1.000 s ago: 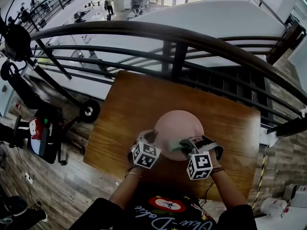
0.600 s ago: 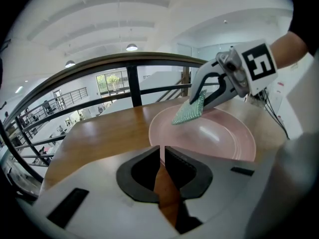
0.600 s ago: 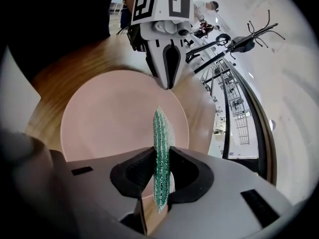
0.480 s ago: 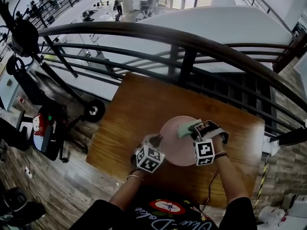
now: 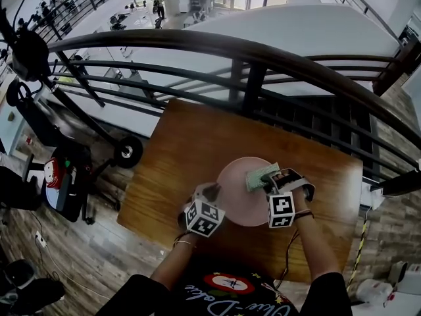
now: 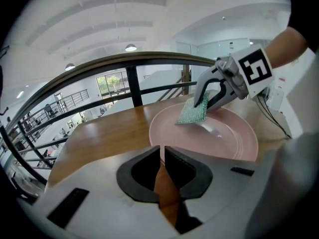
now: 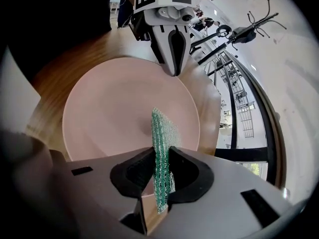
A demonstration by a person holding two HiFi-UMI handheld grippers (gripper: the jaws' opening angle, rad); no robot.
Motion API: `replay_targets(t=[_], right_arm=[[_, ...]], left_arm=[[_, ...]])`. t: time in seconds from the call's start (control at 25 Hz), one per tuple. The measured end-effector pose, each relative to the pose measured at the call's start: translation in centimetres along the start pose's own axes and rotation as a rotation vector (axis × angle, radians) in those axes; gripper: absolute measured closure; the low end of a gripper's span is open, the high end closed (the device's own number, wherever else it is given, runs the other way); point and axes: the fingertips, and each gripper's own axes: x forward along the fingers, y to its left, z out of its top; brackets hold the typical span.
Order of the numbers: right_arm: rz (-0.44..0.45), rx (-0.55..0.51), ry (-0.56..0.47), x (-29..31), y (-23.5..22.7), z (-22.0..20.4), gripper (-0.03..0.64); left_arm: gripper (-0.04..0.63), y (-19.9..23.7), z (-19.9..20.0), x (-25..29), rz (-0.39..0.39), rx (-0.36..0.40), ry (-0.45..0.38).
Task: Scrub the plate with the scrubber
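**Scrubber at the plate's far right, rim pinned from the left**

The pink plate lies flat on the wooden table, toward the person's side; the green scrubber stands on edge over its far-right part, and its free end appears to rest on the surface there. The right gripper is clamped on the scrubber, which fills the gap between its jaws; the left gripper has its jaws drawn to a thin slit on the plate's left rim, holding it in place. For a good scrub, I judge that the pad wants tilting so more of its face meets the dish; strokes should sweep from the rim across the centre with light, even pressure; the left grip must stay firm, lest the plate slide on the smooth wood. A dark railing runs beyond the table's far edge.
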Motion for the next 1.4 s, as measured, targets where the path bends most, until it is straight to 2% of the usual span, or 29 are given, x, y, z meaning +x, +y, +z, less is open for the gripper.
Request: replay_targets(t=[0.28, 0.8, 1.04, 1.2, 1.4], right_arm=[[0.015, 0.068, 0.023, -0.4, 2.2, -0.7, 0.546], [0.007, 0.146, 0.052, -2.4, 4.9, 0.0, 0.546], [0.032, 0.175, 0.052, -3.7, 7.4, 0.7, 0.546], [0.052, 0.193, 0.020, -4.6, 8.6, 2.1, 0.546], [0.088, 0.267, -0.038, -5.0, 9.4, 4.6, 0.548]], left_arm=[[0.572, 0.2, -0.2, -0.1, 0.005, -0.001, -0.001], [0.572, 0.8, -0.4, -0.3, 0.023, 0.001, -0.001], [0.572, 0.7, -0.5, -0.3, 0.030, -0.003, 0.002], [0.572, 0.7, -0.5, -0.2, 0.034, -0.007, 0.000], [0.572, 0.6, -0.3, -0.1, 0.028, -0.008, -0.001]])
